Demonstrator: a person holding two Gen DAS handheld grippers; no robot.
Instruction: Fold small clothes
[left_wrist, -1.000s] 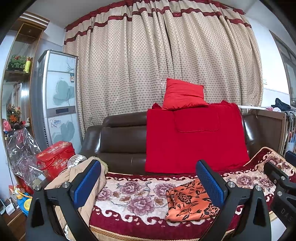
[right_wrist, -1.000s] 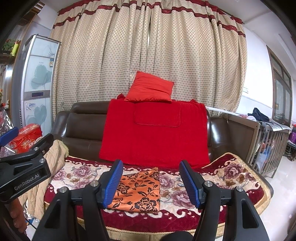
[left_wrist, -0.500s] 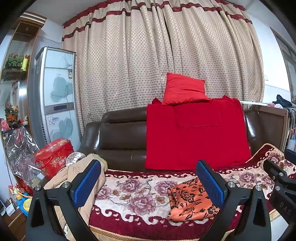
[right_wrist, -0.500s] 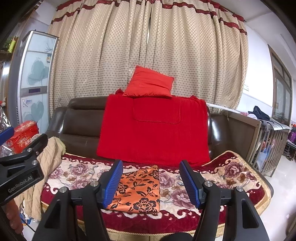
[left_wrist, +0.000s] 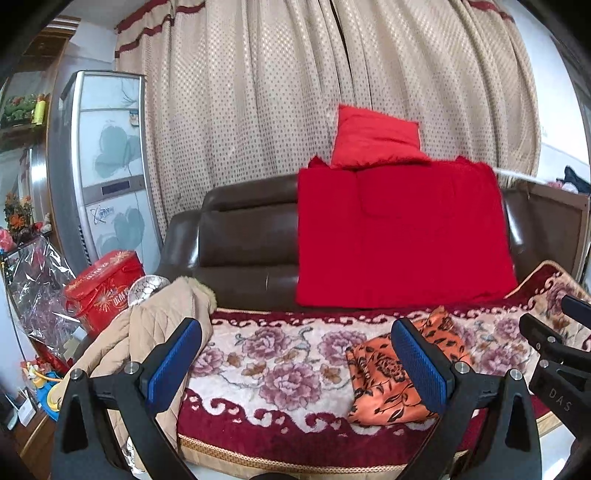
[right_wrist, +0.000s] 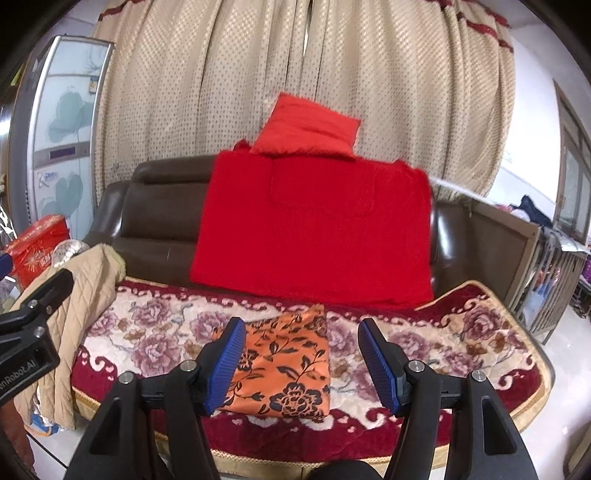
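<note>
Our left hand-held gripper (left_wrist: 295, 363) stands wide and empty, a beige jacket (left_wrist: 147, 332) at its left finger. The orange floral cloth (right_wrist: 284, 354) lies flat on the sofa's flowered blanket (right_wrist: 443, 332), ahead between the wide, empty fingers of our right hand-held gripper (right_wrist: 301, 363).

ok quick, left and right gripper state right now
left gripper: open, holding nothing
right gripper: open, holding nothing; orange floral cloth lies beyond it
</note>
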